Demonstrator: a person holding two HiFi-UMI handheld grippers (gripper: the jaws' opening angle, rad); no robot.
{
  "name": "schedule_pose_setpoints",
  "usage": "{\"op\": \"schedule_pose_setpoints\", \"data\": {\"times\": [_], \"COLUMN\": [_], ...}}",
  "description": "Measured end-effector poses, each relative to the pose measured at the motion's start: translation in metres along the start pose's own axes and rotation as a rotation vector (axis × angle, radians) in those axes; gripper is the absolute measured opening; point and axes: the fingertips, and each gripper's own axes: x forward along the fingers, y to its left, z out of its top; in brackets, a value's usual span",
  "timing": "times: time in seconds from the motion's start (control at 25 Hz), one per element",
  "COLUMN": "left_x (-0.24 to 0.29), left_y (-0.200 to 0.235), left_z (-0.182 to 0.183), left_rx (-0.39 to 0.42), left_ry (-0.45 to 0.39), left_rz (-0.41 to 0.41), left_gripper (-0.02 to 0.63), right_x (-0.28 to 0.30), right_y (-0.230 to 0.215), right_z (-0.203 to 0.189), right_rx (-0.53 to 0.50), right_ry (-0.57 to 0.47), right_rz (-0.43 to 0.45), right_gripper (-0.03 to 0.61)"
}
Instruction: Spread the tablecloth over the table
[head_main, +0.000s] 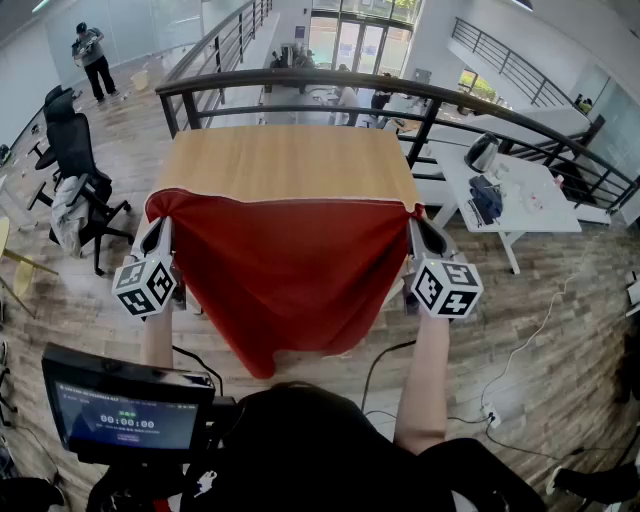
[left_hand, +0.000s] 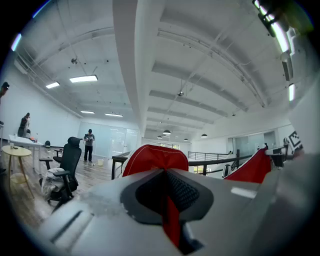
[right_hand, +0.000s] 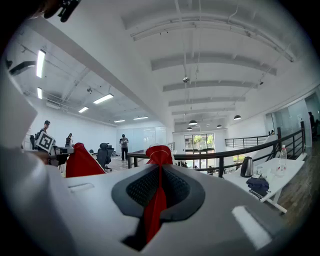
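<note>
the right gripper (right_hand: 159, 172) has its jaws pressed together on a fold of the red tablecloth (right_hand: 159, 154), which bunches up just past the tips at twelve o'clock. another corner of the cloth peaks at nine o'clock. a black railing (right_hand: 235, 152) crosses behind, and a kettle (right_hand: 246, 167) sits on a white table (right_hand: 272, 176) at three o'clock.

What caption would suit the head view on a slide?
Left gripper and right gripper each pinch a corner of the red tablecloth at the wooden table's near edge.
</note>
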Motion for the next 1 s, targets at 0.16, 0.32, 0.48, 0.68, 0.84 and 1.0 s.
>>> {"op": "schedule_pose_setpoints", "data": {"times": [0.16,0.32,0.48,0.68,0.84,1.0], "left_x": [0.007,0.005,0.007,0.024,0.030,0.032], "left_y": [-0.003,0.000,-0.009,-0.075,-0.065,-0.053], "left_z": [-0.002,0.000,0.003,-0.008,0.002,0.009], "left_rx": [0.010,0.018,0.035,0.077,0.076,0.066], "left_ry": [0.005,0.010,0.008,0.004,0.001,-0.002], "left_rz": [0.002,0.013,0.021,0.032,0.038,0.051], "left_gripper": [0.014,0.014,0.014,0.014,0.014,0.014], "right_x": [0.003,0.003,0.003,-0.007,0.006,0.017], "right_y": [-0.008,-0.008,-0.018,-0.086,-0.079,-0.070], "right_z": [-0.001,0.000,0.000,-0.008,-0.003,0.000], "right_rx": [-0.003,0.002,0.005,0.005,0.024,0.034], "right_ry": [0.003,0.001,-0.006,-0.017,-0.032,-0.028], "right_rz": [-0.003,0.000,0.011,0.048,0.074,0.092], "right_gripper": [0.018,0.017,0.017,0.017,0.018,0.018]}}
